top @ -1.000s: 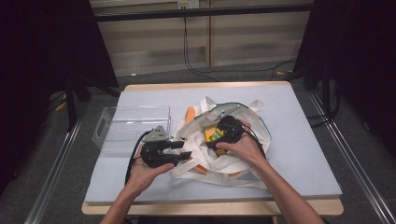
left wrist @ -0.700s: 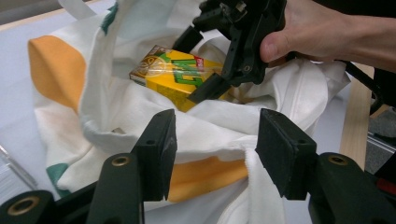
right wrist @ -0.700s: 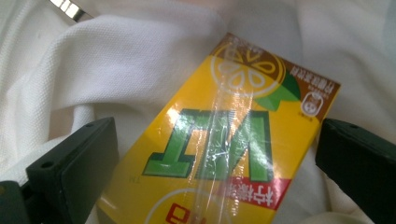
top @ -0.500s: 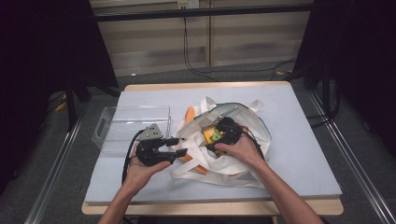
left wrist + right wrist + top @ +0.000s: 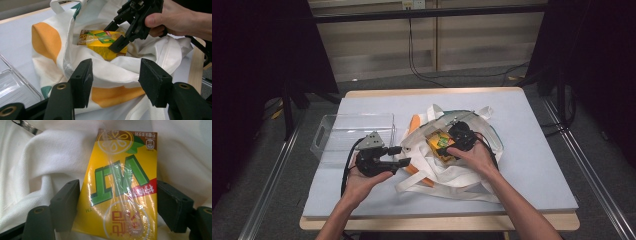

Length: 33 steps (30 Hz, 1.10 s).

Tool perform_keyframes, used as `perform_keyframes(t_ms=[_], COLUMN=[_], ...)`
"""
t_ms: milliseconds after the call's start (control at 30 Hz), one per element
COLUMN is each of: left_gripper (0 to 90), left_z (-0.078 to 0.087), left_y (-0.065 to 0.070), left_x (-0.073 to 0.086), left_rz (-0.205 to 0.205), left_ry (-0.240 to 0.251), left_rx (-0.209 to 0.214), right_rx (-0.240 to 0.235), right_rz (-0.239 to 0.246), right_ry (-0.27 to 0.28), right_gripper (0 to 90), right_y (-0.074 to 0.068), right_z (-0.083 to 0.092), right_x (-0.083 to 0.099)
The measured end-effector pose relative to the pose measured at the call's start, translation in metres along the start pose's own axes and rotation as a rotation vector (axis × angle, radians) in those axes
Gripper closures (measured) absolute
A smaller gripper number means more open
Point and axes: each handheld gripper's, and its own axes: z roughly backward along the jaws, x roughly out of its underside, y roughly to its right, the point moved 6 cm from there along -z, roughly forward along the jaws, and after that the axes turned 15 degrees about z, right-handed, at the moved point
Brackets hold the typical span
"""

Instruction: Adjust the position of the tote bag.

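Observation:
A white tote bag (image 5: 447,172) with orange and green patches lies open in the middle of the table. Inside it lies a yellow drink carton (image 5: 438,146) (image 5: 100,46) (image 5: 122,190) with a wrapped straw on its face. My right gripper (image 5: 446,146) (image 5: 114,36) (image 5: 117,183) reaches into the bag. Its jaws have just been closing, and both pads now touch the carton's sides. My left gripper (image 5: 401,156) (image 5: 115,66) stands open at the bag's near rim. White cloth lies between its jaws, and the pads do not press on it.
A clear plastic bin (image 5: 352,132) (image 5: 15,85) stands left of the bag, close behind my left hand. The bag's straps (image 5: 447,187) trail toward the table's front edge. The table's wooden edge (image 5: 196,67) shows past the bag.
The left gripper has drawn slightly left, away from the bag's straps. The right hand stays in the bag over the carton.

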Motion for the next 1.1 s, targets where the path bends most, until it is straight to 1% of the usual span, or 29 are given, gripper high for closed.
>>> perform_keyframes(t_ms=[33,67,100,200,233,300,400,467,500,567,600,667,733,767,800,833,900,933,967,1033,1067,1100], left_gripper=[44.5,44.5,44.5,44.5,44.5,44.5,44.5,44.5,44.5,44.5,44.5,44.5,44.5,44.5,44.5,44.5,44.5,44.5,44.5,44.5,44.5,44.5], left_z=[0.0,0.0,0.0,0.0,0.0,0.0,0.0,-0.001,-0.001,-0.001,-0.001,0.0,-0.001,-0.001,-0.001,-0.001,-0.001,-0.001,-0.002,-0.002,-0.003,-0.003], left_y=[0.0,0.0,0.0,0.0,0.0,0.0,0.0,0.0,0.0,0.0,0.0,-0.001,-0.001,-0.001,-0.001,-0.001,-0.001,-0.001,0.0,-0.001,0.0,0.0], left_x=[0.0,0.0,0.0,0.0,0.0,0.0,0.0,0.0,0.0,0.0,0.0,0.0,0.0,0.0,0.0,0.0,0.001,0.001,0.001,0.001,0.001,0.001], left_rz=[0.001,-0.001,0.001,0.001,0.001,0.0,0.0,0.0,0.0,0.001,0.002,-0.001,0.001,0.0,-0.001,-0.002,-0.001,-0.001,0.002,0.003,0.001,-0.002], left_ry=[0.0,0.0,0.0,0.0,0.0,-0.002,-0.003,-0.003,-0.003,-0.003,-0.003,-0.003,-0.003,-0.006,-0.008,-0.008,-0.01,-0.011,-0.011,-0.011,-0.009,-0.013], left_rx=[0.0,0.0,0.0,0.002,0.003,0.003,0.003,0.005,0.006,0.004,0.004,0.007,0.008,0.006,0.003,0.004,0.005,0.005,0.007,0.007,0.007,0.007], right_rx=[0.003,0.003,0.003,0.003,0.01,0.012,0.021,0.024,0.023,0.018,0.003,0.005,-0.008,-0.004,-0.004,-0.007,-0.015,-0.019,-0.019,-0.037,-0.03,-0.028], right_rz=[0.007,0.002,0.014,0.009,0.012,0.015,0.005,0.006,0.002,0.002,0.012,0.016,0.029,0.033,0.033,0.04,0.04,0.044,0.044,0.054,0.069,0.07], right_ry=[0.009,0.009,0.016,0.021,0.037,0.047,0.082,0.084,0.095,0.1,0.106,0.106,0.119,0.121,0.121,0.127,0.124,0.107,0.107,0.074,0.05,0.034], right_gripper=[25.0,25.2,25.3,25.5,25.7,25.8,27.3,27.6,27.7,27.9,28.2,28.3,28.4,28.4,28.4,28.4,28.5,28.5,28.5,28.5,28.5,28.4], right_y=[0.001,0.001,0.002,0.002,0.002,0.002,0.005,0.008,0.009,0.01,0.009,0.009,0.008,0.007,0.007,0.008,0.008,0.009,0.009,0.008,0.007,0.008], right_z=[0.001,0.003,0.004,0.008,0.011,0.012,0.017,0.021,0.023,0.029,0.034,0.037,0.045,0.05,0.05,0.055,0.057,0.06,0.06,0.058,0.055,0.05], right_x=[-0.001,-0.001,-0.001,-0.002,-0.004,-0.004,-0.007,-0.008,-0.008,-0.009,-0.01,-0.011,-0.013,-0.015,-0.015,-0.017,-0.016,-0.014,-0.014,-0.008,-0.004,0.002])
